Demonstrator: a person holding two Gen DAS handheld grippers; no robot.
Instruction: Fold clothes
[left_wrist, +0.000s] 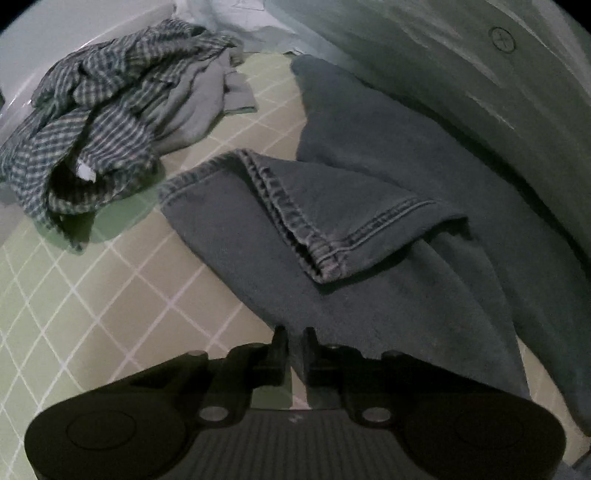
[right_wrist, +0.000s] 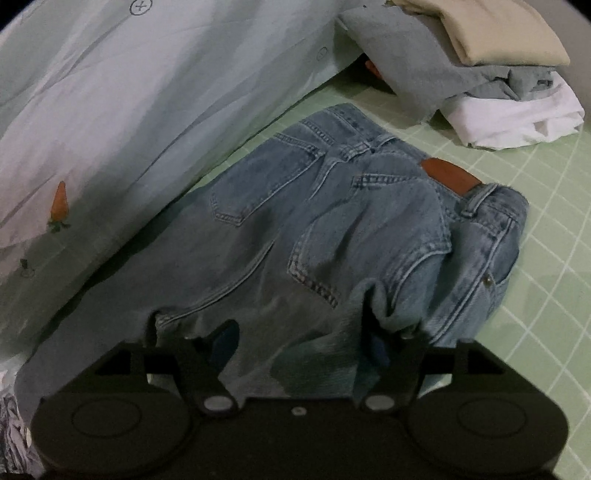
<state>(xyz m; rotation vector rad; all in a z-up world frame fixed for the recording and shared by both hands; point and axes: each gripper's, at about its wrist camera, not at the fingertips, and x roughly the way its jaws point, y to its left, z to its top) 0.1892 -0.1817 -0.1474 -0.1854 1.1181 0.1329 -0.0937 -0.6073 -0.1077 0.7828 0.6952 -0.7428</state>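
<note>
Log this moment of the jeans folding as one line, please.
task: fold clothes | left gripper: nearly shut at jeans leg edge, grip unclear | right gripper: open, jeans between fingers | folded pile: beside jeans

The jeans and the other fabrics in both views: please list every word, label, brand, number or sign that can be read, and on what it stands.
No readable text.
Brown patch on the jeans: too blurred to read.
Bedsheet: a circled cross sign and a carrot picture, no words.
Checked shirt: white tag, nothing legible.
</note>
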